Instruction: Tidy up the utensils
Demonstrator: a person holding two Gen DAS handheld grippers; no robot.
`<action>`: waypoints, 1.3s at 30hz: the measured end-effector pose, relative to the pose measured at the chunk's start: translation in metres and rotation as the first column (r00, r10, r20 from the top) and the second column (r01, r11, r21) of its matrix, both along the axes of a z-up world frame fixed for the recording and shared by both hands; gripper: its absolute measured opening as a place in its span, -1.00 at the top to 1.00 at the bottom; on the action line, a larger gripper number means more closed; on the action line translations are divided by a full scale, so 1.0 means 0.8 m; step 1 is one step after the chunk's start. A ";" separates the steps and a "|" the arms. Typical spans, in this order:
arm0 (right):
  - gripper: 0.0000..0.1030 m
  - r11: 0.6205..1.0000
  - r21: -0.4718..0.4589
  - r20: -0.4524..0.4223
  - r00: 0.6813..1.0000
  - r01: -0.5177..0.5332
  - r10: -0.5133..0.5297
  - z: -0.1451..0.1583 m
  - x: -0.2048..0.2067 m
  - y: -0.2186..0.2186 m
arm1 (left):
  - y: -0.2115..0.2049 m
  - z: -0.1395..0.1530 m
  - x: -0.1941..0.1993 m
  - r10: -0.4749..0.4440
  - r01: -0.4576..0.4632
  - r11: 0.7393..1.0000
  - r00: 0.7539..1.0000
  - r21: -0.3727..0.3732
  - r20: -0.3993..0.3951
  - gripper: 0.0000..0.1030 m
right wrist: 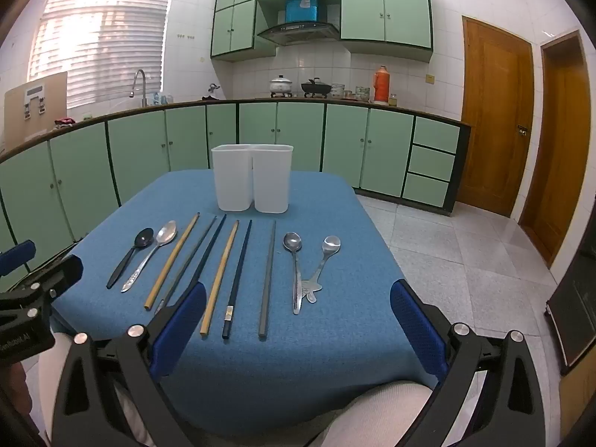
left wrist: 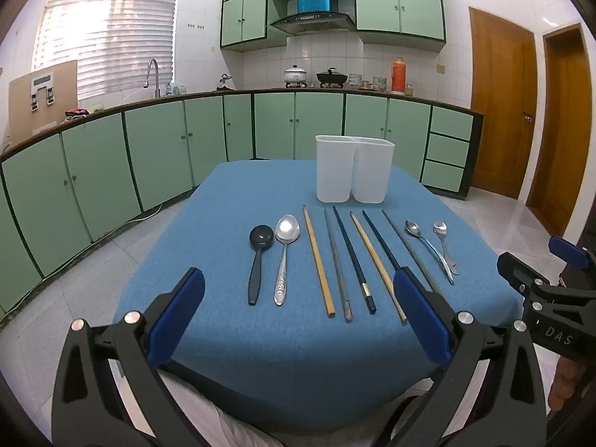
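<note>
Both tongs hang over the near edge of the worktop (left wrist: pixel 223 335), which is covered in a blue cloth, and both are spread wide with nothing between the blue pads – the left tongs (left wrist: pixel 298 298) over the near ends of the chopsticks, the right tongs (right wrist: pixel 298 309) likewise, a little further right. Each pair shows at the edge of the other's view.

The utensils lie in one row across the cloth, handles toward the person. From the left: a black spoon (left wrist: pixel 257 260), a large steel spoon (left wrist: pixel 285 257), then six chopsticks – a tan chopstick (left wrist: pixel 318 260), a grey chopstick (left wrist: pixel 337 264), a dark blue chopstick (left wrist: pixel 354 257), a second tan chopstick (right wrist: pixel 219 279), a second dark blue chopstick (right wrist: pixel 238 279) and a second grey chopstick (right wrist: pixel 268 279). To the right of these lie a steel teaspoon (right wrist: pixel 294 268) and a small spoon (right wrist: pixel 324 260); their handles cross or touch at the near end, while their bowls are apart.

Behind the row, at the far side of the cloth, stands a white two-compartment holder (left wrist: pixel 354 175), upright; from these views its inside cannot be seen. None of the utensils is touching it
</note>
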State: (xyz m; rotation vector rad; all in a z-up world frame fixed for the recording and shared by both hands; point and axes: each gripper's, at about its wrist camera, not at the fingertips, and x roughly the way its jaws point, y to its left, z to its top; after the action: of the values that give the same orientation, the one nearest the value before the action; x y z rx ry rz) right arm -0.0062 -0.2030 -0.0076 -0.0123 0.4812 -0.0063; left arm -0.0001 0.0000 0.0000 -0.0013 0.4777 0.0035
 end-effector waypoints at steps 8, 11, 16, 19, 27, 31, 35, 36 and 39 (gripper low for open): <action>-0.88 1.000 0.000 0.002 1.000 0.000 0.000 0.001 -0.001 -0.001 | -0.002 0.000 0.005 0.003 -0.003 1.000 1.000 0.002 -0.004 -0.91; -0.88 1.000 0.000 0.001 1.000 0.001 -0.001 0.001 0.000 0.000 | 0.001 0.001 0.006 0.004 -0.004 1.000 1.000 0.001 -0.001 -0.91; -0.88 1.000 0.000 0.001 1.000 -0.001 0.001 0.001 0.000 0.000 | 0.001 0.002 0.005 0.004 -0.004 1.000 1.000 0.001 0.001 -0.91; -0.88 1.000 -0.001 0.002 1.000 -0.001 0.001 0.001 0.000 0.000 | 0.002 0.002 0.002 0.005 -0.005 1.000 1.000 0.002 0.002 -0.91; -0.88 1.000 0.000 0.001 1.000 -0.001 0.001 0.002 0.000 0.000 | 0.004 0.003 0.003 0.005 -0.005 1.000 1.000 0.002 0.003 -0.91; -0.88 1.000 0.000 0.000 1.000 -0.001 0.001 0.002 0.000 -0.001 | 0.004 0.003 0.003 0.005 -0.005 1.000 1.000 0.003 0.003 -0.91; -0.88 1.000 0.000 0.001 1.000 -0.001 0.001 0.002 0.000 -0.001 | 0.004 0.003 0.002 0.005 -0.005 1.000 1.000 0.003 0.004 -0.91; -0.88 1.000 0.000 0.001 1.000 0.000 0.000 0.002 0.000 -0.001 | 0.004 0.003 0.002 0.005 -0.005 1.000 1.000 0.003 0.004 -0.91; -0.88 1.000 0.000 0.001 1.000 0.000 0.000 0.002 0.000 -0.001 | 0.003 0.004 0.002 0.005 -0.005 1.000 1.000 0.004 0.004 -0.91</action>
State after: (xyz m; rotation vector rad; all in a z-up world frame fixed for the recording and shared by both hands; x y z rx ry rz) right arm -0.0064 -0.2036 -0.0063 -0.0120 0.4805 -0.0060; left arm 0.0017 0.0026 0.0030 0.0015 0.4733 0.0097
